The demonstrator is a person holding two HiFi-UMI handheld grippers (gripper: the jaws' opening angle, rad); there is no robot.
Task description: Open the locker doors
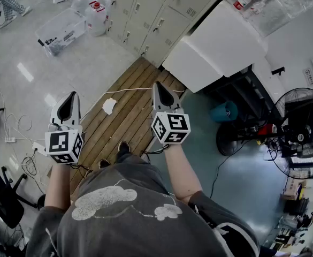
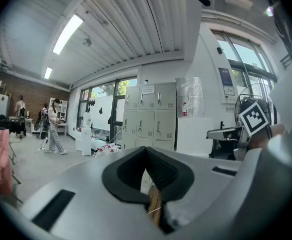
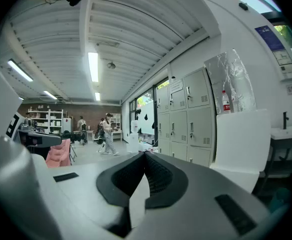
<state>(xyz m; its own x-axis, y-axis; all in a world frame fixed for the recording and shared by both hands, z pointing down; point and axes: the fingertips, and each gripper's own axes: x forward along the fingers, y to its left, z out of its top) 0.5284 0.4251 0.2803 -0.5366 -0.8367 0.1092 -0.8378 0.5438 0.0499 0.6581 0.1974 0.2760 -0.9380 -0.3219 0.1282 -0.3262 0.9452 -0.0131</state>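
The grey lockers stand some way ahead at the top of the head view, every visible door closed. They also show in the left gripper view as lockers in the distance, and in the right gripper view as lockers. My left gripper is held out level over the floor, its jaws together with nothing between them. My right gripper is held out beside it, nearer the lockers, also shut and empty. Neither gripper touches a locker.
A wooden floor panel leads toward the lockers. A large white cabinet stands right of them, with a fan further right. Water jugs and a clear bin sit at the left. Cables lie on the floor. A person walks far off.
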